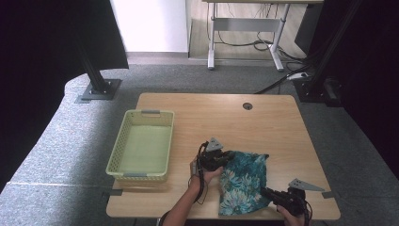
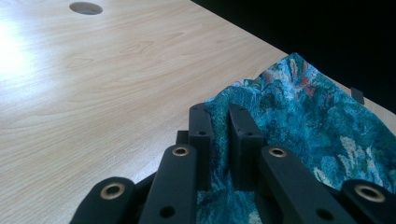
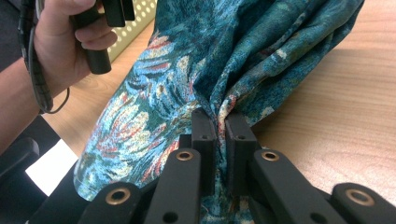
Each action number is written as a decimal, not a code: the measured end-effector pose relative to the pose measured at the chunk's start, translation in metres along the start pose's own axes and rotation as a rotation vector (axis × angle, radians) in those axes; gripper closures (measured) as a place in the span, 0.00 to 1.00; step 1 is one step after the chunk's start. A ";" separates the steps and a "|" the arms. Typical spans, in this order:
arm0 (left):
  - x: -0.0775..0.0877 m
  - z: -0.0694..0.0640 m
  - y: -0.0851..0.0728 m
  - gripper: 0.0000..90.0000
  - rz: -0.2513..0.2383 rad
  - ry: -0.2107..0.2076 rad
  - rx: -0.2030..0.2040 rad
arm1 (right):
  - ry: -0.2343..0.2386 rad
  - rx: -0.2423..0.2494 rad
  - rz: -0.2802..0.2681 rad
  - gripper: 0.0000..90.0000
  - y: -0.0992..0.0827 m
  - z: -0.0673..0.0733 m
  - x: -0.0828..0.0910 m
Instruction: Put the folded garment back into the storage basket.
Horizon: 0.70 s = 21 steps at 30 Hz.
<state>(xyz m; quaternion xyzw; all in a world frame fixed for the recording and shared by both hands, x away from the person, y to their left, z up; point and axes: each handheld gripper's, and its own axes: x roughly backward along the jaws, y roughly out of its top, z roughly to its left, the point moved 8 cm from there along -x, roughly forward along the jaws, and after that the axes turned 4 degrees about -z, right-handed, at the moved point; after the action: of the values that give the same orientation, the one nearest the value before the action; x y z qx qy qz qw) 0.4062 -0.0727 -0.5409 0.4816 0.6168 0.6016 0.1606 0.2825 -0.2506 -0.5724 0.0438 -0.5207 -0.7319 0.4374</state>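
Fingers of the left gripper (image 2: pixel 219 122) pinch a fold of the teal flowered cloth (image 1: pixel 244 181) at its upper left corner; fingers of the right gripper (image 3: pixel 220 125) pinch a bunched edge at the cloth's lower right. At nine o'clock from the left gripper, near the table's (image 1: pixel 211 113) left edge, a pale yellow basket (image 1: pixel 141 146) sits with nothing inside. At five o'clock from table centre, the cloth lies rumpled between both grippers.
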 end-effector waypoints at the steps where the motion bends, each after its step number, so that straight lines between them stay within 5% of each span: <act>1: 0.001 0.000 0.001 0.90 -0.001 -0.001 -0.003 | 0.005 -0.001 -0.006 0.93 0.001 0.000 0.000; 21: 0.016 -0.005 0.021 0.91 -0.025 -0.006 -0.031 | 0.051 0.002 -0.048 0.93 0.012 0.011 0.002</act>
<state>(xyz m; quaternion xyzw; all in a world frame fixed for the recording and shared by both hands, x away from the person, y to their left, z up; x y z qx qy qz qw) 0.4031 -0.0671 -0.5150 0.4731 0.6128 0.6076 0.1775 0.2832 -0.2444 -0.5567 0.0753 -0.5088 -0.7405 0.4326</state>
